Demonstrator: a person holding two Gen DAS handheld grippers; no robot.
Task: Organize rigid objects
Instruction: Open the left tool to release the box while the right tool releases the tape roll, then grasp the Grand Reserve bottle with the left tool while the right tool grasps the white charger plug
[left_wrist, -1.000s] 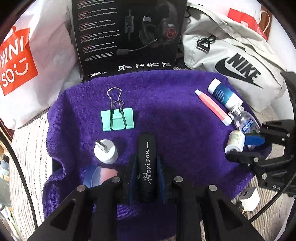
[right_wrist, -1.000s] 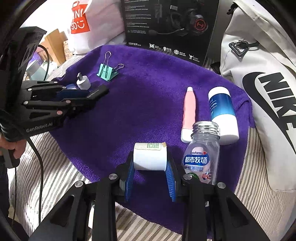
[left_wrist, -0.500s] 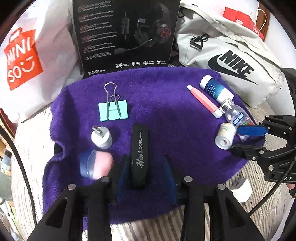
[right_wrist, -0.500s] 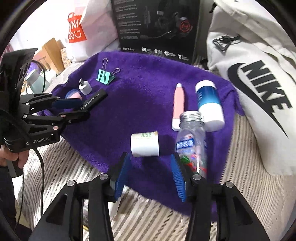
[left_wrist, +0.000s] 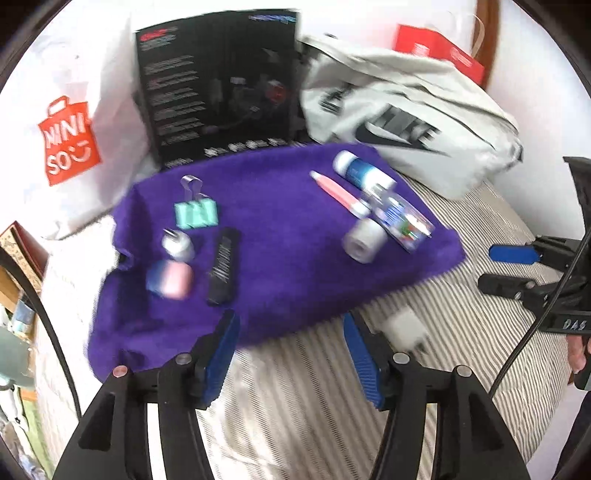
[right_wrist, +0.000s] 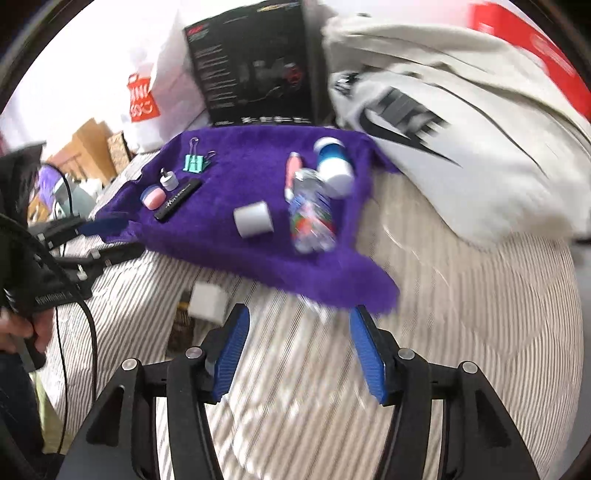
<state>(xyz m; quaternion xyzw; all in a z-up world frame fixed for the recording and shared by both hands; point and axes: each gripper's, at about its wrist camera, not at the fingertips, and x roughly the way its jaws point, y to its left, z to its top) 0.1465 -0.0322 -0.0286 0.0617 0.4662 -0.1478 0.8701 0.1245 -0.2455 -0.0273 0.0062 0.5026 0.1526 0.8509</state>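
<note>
A purple towel carries two groups. On its left lie a green binder clip, a white plug adapter, a blue-pink jar and a black Horizon case. On its right are a white little bottle, a clear bottle, a pink tube and a blue-white bottle. My left gripper and right gripper stand open and empty, off the towel's near edge.
A white charger cube sits on the striped bedding just off the towel. Behind the towel stand a black headset box, a grey Nike bag and a white Miniso bag. Both views are motion-blurred.
The left gripper let go of the black case and the right let go of the white little bottle. Both opened wide and drew back off the towel over the bedding.
</note>
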